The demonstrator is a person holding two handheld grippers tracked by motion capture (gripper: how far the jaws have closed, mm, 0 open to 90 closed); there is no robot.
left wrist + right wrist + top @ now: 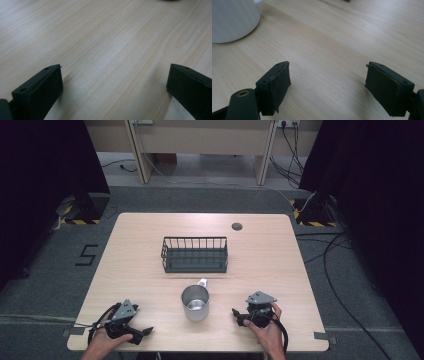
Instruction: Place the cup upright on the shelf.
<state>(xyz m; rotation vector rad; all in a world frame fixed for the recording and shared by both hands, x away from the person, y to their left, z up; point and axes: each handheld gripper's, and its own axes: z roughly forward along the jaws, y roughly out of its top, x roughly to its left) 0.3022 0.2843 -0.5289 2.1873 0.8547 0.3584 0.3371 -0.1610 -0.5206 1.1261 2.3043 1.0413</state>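
Observation:
A shiny metal mug (195, 303) with a white handle stands near the front middle of the wooden table (135, 270). Behind it sits an empty black wire basket (195, 255). My left gripper (144, 334) rests at the front left, held by a hand, jaws pointing right toward the mug and well short of it. In the left gripper view it (115, 72) is open over bare wood. My right gripper (238, 317) rests at the front right, jaws pointing left toward the mug. It (327, 70) is open and holds nothing, with the mug's pale wall (232, 20) at the upper left.
A small dark grommet hole (237, 226) lies near the table's far edge. Grey carpet surrounds the table, with cables (345, 270) on the floor at the right and dark curtains at both sides.

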